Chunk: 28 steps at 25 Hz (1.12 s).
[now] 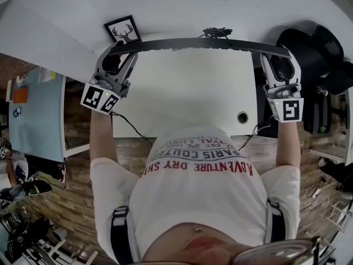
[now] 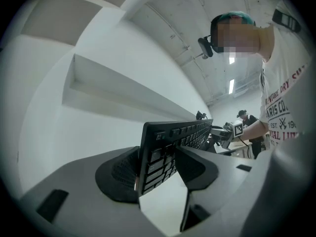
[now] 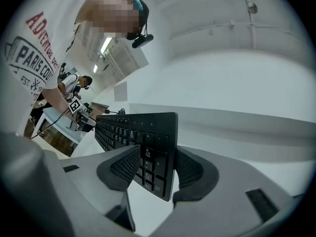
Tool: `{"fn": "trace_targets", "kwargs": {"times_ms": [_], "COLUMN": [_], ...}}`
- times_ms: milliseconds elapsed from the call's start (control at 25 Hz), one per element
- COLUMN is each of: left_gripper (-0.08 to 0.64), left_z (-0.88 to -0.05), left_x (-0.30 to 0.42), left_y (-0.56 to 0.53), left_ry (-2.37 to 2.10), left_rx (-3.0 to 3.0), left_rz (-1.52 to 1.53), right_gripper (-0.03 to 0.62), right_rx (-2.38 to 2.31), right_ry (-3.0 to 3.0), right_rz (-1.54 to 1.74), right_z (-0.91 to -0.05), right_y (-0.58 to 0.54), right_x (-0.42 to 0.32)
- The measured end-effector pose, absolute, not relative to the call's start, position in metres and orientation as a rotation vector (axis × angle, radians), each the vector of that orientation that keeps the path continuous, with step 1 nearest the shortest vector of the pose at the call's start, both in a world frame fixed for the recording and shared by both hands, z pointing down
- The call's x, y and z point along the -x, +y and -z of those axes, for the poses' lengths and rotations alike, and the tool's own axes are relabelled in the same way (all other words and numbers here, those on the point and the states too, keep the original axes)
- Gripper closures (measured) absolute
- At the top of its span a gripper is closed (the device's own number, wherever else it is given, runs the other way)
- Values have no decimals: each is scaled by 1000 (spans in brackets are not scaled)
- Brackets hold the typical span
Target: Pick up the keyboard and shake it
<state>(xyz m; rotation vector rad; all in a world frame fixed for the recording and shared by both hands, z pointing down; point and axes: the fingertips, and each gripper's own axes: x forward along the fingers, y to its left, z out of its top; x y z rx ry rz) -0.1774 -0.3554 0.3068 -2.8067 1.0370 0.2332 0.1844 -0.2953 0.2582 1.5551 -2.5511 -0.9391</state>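
**White desk below, keyboard aloft: slip and snag hazards**

The white rectangular desk (image 1: 182, 93) fills the centre of the head view, with a small black-framed antler picture (image 1: 123, 31) at its upper left corner. The long black flat keyboard (image 1: 198, 44) hangs clear of the desk across the top of the frame, tipped onto its long edge.

- The left gripper (image 1: 120, 53) has its jaws set wide and pressed on the keyboard's left end. Its own view shows the ribbed pads on the key face and the back of the board (image 2: 173, 142).
- The right gripper (image 1: 277, 58) clamps the right end in the same way, one pad on the keys and one behind (image 3: 143, 132).

Hazards, as judged from this state:

1. Each hold covers only a short stretch at an end. A hard shake could work one end out of its pads, and the board would then swing or drop onto the desk.
2. Pads bear on loose keys, so caps may shift or depress and weaken the hold.
3. A dark cable bundle (image 1: 216, 33) sits at the keyboard's upper edge; it may tug or snag during shaking.
4. Unequal motion of the two grippers would twist the thin board.
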Motion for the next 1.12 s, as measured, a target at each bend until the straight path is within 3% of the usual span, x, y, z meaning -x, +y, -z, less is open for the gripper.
{"fn": "trace_targets", "kwargs": {"times_ms": [240,680,1120], "left_gripper": [336,331,322], "left_z": [-302,-354,-376], "left_x": [180,197,240], "left_y": [-354,-398,-395], "left_ry": [1072,1151,1064], "left_rx": [2773,3071,3112], "left_rz": [-212,-123,-213], "right_gripper": [371,374,378], "right_rx": [-1563,-1543,-1506], "right_ry": [-2590,-2594,-2622], "right_rz": [869,240,815], "right_z": [-257,-305,-283], "right_y": [-298,-331,-295], "right_x": [-182,-166,-103]}}
